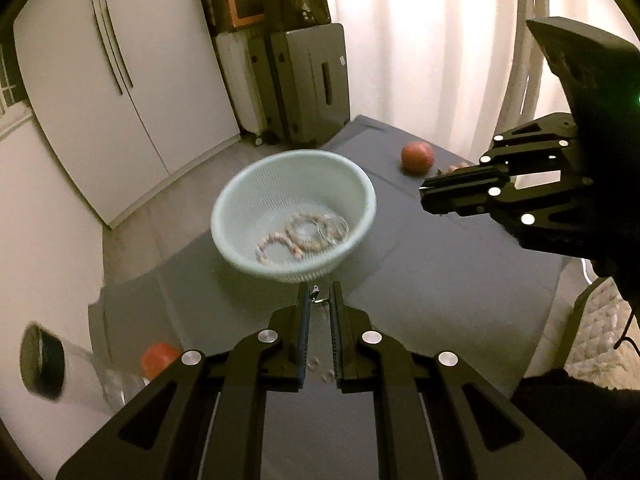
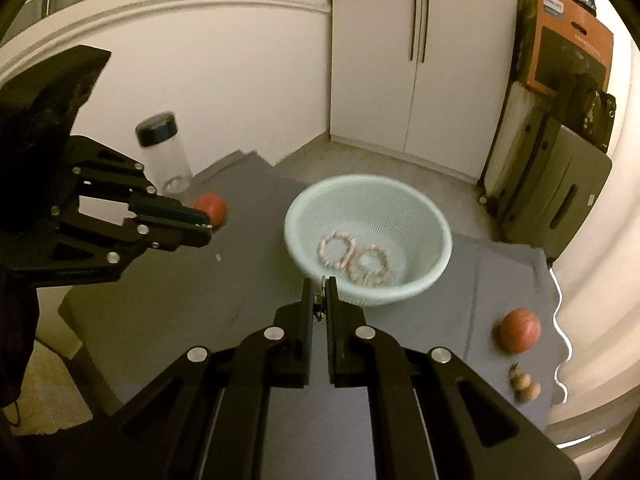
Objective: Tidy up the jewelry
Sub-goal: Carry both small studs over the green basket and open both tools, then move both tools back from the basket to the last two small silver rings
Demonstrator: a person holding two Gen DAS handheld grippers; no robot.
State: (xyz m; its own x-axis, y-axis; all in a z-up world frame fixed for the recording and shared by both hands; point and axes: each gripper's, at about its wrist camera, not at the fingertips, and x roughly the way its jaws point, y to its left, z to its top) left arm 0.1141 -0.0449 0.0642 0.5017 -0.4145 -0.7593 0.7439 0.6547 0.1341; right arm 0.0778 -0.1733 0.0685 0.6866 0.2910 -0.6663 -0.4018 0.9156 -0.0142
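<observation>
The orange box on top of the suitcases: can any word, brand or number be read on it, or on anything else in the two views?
No text can be read for certain.
Orange box: a small pale logo line near its top edge and a faint line on its dark panel, both too blurred to read.
Suitcase: a small white sticker on its side, too small to read.
Basket, jar: no labels visible.

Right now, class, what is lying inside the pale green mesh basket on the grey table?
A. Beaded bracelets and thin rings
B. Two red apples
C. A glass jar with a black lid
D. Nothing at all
A. The right wrist view shows beaded bracelets lying on the bottom of the mesh basket, and the left wrist view shows thin wire rings beside them.
</observation>
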